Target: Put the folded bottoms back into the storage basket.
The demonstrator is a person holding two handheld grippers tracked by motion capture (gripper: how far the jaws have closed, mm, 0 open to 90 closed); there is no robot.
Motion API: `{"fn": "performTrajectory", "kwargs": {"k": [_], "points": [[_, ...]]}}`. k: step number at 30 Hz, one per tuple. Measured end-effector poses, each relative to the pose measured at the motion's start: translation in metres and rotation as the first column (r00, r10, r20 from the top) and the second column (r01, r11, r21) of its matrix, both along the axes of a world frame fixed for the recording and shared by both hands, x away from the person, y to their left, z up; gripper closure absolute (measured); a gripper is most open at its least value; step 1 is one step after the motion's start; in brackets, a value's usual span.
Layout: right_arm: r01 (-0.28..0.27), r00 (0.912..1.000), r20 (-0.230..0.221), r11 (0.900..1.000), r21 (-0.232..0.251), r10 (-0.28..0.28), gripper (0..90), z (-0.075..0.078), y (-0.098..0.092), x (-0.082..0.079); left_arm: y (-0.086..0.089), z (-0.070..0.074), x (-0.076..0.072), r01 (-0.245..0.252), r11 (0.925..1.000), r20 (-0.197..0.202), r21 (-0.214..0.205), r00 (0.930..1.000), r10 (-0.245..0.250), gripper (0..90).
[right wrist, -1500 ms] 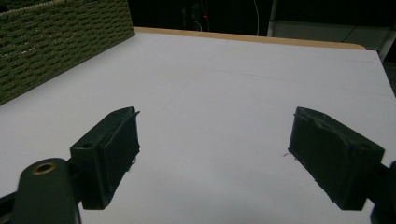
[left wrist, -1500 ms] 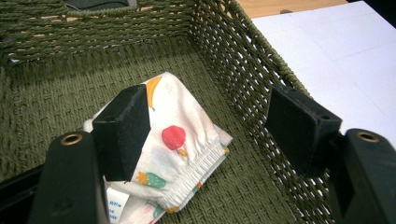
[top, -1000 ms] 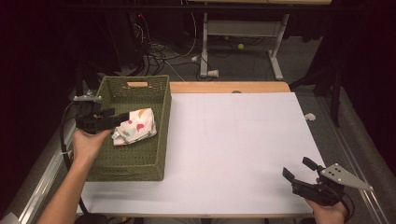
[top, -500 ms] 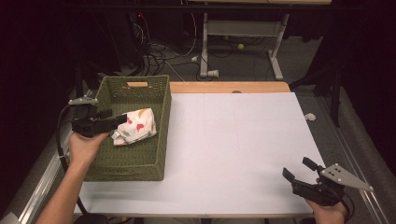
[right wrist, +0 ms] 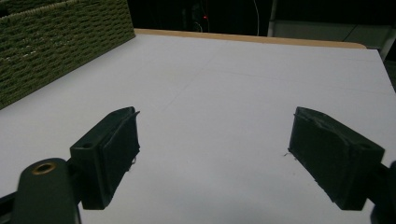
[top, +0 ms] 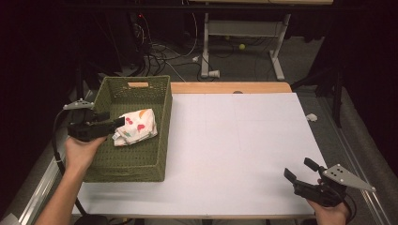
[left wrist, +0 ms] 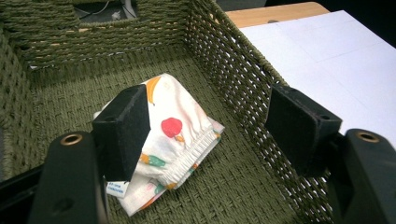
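A green woven basket (top: pixel 131 161) stands on the left of the white table. In it lies a folded white cloth with a fruit print (top: pixel 136 126), which the left gripper view shows on the basket floor (left wrist: pixel 175 135). My left gripper (top: pixel 116 123) hovers over the basket's left rim, pointing right at the cloth. Its jaws are open (left wrist: pixel 210 126); the left pad (left wrist: pixel 122 128) is in front of the cloth's edge and nothing is held. My right gripper (top: pixel 299 169) is open near the table's front right corner, holding nothing (right wrist: pixel 215 154).
White paper (top: pixel 244 145) covers the table, with a wooden strip (top: pixel 230 87) along the far edge. The basket wall (right wrist: pixel 56 42) appears far left in the right gripper view. Cables and table legs (top: pixel 206 51) sit on the floor beyond.
My left gripper has drifted slightly back toward the person, away from the cloth. The cloth lies where it was. The right gripper has not moved.
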State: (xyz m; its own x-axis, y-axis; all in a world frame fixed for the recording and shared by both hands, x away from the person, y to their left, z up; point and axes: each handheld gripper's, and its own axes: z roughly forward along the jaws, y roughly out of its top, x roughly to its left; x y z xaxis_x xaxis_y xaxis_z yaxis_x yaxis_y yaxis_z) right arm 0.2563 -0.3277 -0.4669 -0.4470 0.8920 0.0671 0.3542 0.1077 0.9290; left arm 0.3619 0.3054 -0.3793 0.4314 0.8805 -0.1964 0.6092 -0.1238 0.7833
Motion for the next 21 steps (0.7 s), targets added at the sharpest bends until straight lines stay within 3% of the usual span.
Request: {"fn": "performTrajectory", "kwargs": {"k": [21], "points": [[0.001, 1.0000, -0.001, 1.0000, -0.006, -0.001, 16.5, 0.000, 0.002, -0.001, 0.008, 0.000, -0.022, -0.005, 1.0000, 0.037, -0.007, 0.9993, 0.006, 29.0]]}}
